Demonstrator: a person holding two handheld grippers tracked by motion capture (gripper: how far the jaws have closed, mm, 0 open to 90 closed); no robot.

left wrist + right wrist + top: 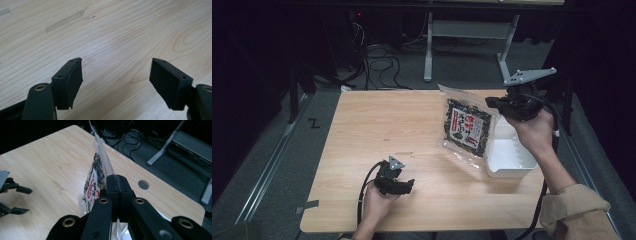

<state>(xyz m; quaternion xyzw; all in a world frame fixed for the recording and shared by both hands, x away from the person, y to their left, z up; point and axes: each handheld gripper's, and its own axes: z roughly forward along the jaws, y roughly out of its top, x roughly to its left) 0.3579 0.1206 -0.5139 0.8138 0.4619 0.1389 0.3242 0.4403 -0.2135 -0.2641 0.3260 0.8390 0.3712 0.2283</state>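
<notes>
A clear snack bag (466,126) with dark contents and a red and white label hangs tilted above the right side of the wooden table (377,130). My right gripper (493,102) is shut on the bag's right edge and holds it in the air. In the right gripper view the black jaws (116,182) pinch the bag (96,180) edge-on. My left gripper (408,186) rests low at the table's front, jaws wide open with nothing between them; in the left gripper view (116,75) bare wood lies beneath.
A white plastic tray (511,152) stands at the table's right edge, under the lifted bag's lower corner. Cables and a grey desk frame (472,35) lie on the floor beyond the table. A round cable hole (143,184) sits near the table's far corner.
</notes>
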